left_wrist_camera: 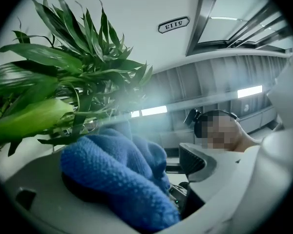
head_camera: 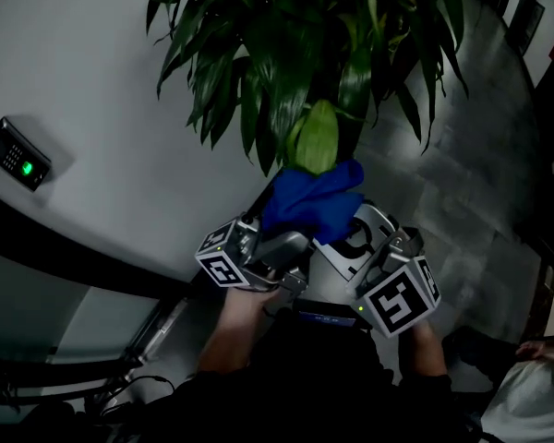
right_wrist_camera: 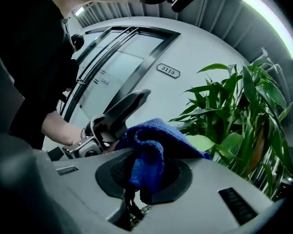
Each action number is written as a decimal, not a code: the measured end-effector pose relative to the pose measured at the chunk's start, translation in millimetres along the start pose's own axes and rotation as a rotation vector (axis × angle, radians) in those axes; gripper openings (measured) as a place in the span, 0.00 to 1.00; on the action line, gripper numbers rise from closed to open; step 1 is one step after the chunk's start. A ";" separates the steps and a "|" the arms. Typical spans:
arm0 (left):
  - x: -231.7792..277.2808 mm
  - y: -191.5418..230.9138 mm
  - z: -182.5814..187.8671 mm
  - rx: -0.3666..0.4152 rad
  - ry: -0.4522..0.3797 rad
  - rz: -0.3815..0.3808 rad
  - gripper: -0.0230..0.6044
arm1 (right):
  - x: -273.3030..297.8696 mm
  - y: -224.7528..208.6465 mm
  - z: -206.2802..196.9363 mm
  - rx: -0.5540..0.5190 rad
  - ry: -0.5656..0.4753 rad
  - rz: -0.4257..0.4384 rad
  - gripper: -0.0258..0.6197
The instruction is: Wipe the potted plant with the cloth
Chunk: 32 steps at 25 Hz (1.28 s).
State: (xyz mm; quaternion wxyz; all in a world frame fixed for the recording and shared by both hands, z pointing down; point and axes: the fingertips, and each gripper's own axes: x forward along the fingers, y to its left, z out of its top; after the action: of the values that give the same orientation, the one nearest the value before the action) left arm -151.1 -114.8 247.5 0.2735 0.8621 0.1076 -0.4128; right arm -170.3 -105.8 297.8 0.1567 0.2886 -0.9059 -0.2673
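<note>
The potted plant (head_camera: 295, 53) fills the top of the head view with long dark green leaves; one pale yellow-green leaf (head_camera: 316, 137) hangs lowest. Just under that leaf sits the blue cloth (head_camera: 314, 201), bunched between both grippers. My right gripper (right_wrist_camera: 144, 177) is shut on the cloth (right_wrist_camera: 149, 150), a fold pinched between its black pads. My left gripper (left_wrist_camera: 161, 189) stands wide open; the cloth (left_wrist_camera: 117, 174) only rests on its left jaw. In the head view the left gripper (head_camera: 294, 240) is below-left of the cloth and the right gripper (head_camera: 353, 233) below-right.
A white wall (head_camera: 92, 72) runs behind the plant, with a keypad (head_camera: 17, 153) at the left. A door number plate (right_wrist_camera: 168, 70) hangs beside a glass door (right_wrist_camera: 107, 77). Grey tiled floor (head_camera: 471, 183) lies right of the plant. Someone in white (head_camera: 535, 400) is at the lower right corner.
</note>
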 end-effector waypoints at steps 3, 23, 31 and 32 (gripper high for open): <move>-0.4 0.2 0.8 0.003 -0.005 -0.004 0.75 | -2.0 14.1 -8.9 0.015 0.024 0.042 0.15; -60.7 79.3 -80.3 0.027 0.132 0.253 0.75 | -106.2 -23.9 -34.3 0.407 -0.174 0.063 0.15; -24.1 115.8 -136.0 0.151 0.196 0.347 0.75 | -173.7 -95.9 -57.1 0.461 -0.298 -0.149 0.15; -16.6 117.9 -130.5 0.188 0.176 0.369 0.75 | -178.6 -99.7 -59.6 0.460 -0.308 -0.148 0.15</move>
State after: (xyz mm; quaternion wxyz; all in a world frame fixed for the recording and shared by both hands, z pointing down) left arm -28.0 -138.6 371.9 0.2526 0.9215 -0.0674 -0.2872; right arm 39.7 -89.7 265.4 -0.0723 0.3378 -0.9324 -0.1063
